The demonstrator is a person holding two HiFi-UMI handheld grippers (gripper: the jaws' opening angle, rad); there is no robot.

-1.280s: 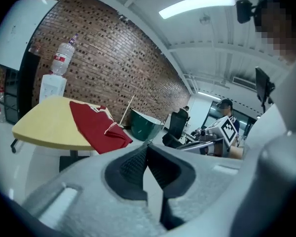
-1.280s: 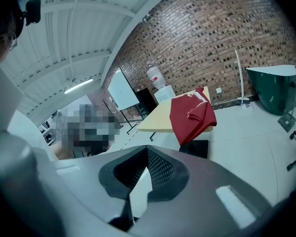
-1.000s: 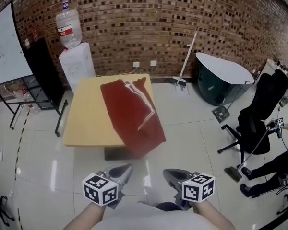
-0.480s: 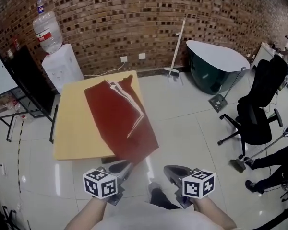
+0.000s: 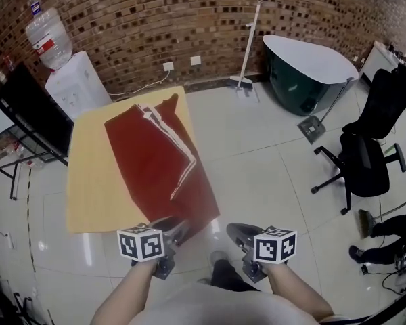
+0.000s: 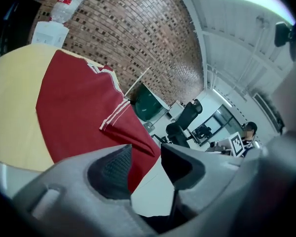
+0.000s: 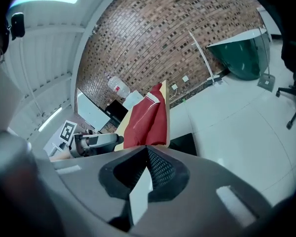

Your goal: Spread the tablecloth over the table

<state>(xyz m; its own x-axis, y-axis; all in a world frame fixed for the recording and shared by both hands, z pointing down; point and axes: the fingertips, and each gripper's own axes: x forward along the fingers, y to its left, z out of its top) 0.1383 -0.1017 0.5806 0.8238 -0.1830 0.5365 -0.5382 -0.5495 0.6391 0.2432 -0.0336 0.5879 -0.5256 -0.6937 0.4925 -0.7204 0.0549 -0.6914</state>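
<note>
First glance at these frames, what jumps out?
A dark red cloth with white stripes lies partly folded on the pale yellow square table, its near corner hanging over the edge. Close to that corner, the left tool has just been opening its jaws, with nothing gripped yet. The right tool is shut and empty.
</note>
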